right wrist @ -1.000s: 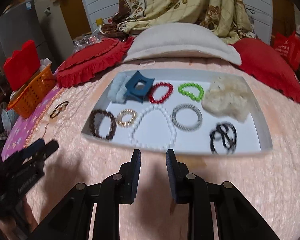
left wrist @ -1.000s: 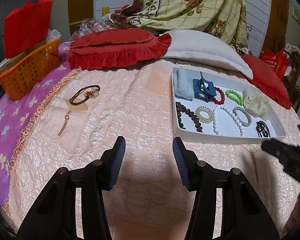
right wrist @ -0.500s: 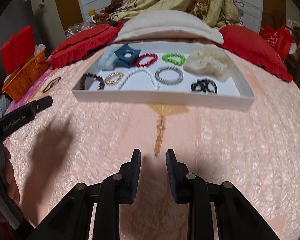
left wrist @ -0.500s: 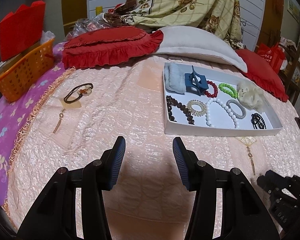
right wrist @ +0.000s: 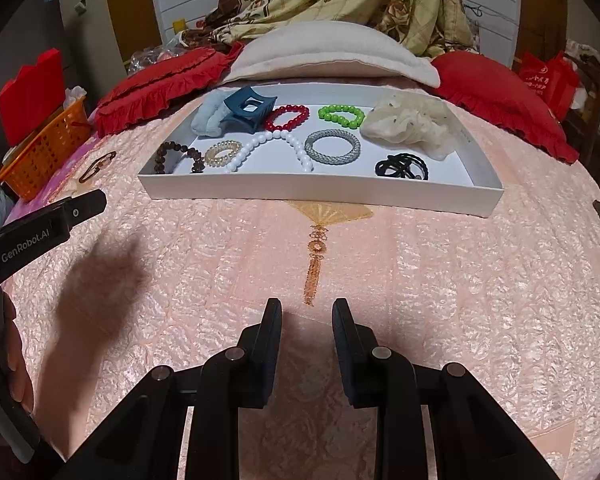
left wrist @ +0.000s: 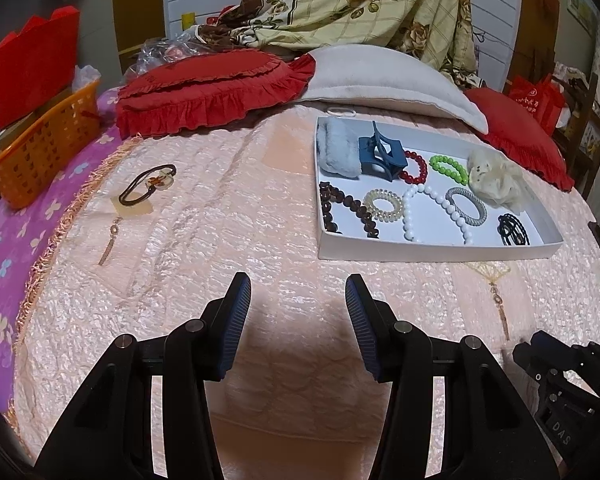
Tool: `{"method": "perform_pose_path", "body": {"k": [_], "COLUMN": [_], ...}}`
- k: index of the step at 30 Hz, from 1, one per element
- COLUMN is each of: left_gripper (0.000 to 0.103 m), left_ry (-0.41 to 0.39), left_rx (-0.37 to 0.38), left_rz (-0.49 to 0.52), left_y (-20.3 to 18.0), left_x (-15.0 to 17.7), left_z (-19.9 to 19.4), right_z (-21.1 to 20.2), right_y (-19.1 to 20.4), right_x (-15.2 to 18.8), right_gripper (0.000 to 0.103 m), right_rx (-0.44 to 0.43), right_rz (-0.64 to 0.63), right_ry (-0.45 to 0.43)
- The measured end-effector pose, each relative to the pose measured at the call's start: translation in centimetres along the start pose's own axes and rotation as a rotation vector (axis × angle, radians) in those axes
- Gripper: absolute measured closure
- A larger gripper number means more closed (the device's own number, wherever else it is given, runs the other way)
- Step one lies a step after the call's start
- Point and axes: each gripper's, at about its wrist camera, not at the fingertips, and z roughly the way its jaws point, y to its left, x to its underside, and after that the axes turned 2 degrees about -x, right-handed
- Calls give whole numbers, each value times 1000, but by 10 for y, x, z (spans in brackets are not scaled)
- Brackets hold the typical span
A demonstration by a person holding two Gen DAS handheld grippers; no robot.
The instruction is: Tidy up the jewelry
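A white tray (left wrist: 432, 249) (right wrist: 320, 189) lies on the pink bedspread and holds a blue hair claw (left wrist: 381, 155), a white bead necklace (right wrist: 270, 145), red, green and brown bead bracelets, a silver bangle, scrunchies and black hair ties. A brown hair tie with a charm (left wrist: 148, 183) lies loose on the bedspread, left of the tray. My left gripper (left wrist: 298, 300) is open and empty, low over the bedspread, short of the tray. My right gripper (right wrist: 307, 320) is open and empty, in front of the tray's near wall.
An orange basket (left wrist: 40, 152) with a red box stands on the purple cloth at far left. Red frilled cushions (left wrist: 208, 88) and a beige pillow (left wrist: 384, 80) line the back of the bed. A white loop (left wrist: 342, 112) lies behind the tray.
Both grippers have pulled back toward the near edge of the bed, away from the tray. The right gripper now sits low at the left view's bottom right. Both stay open and empty.
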Motion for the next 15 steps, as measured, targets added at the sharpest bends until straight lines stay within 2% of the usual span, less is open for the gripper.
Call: {"method": "perform_pose_path", "body": {"k": [15], "left_gripper": [54], "left_ry": [-1], "left_rx": [5], "left_rz": [17], "left_y": [-6], "left_x": [2], "left_z": [-1], "right_z": [-2], "right_y": [-4], "right_x": [2], "right_gripper": [79], "right_rx": [21], "right_rz": [16], "right_ry": [-7]}}
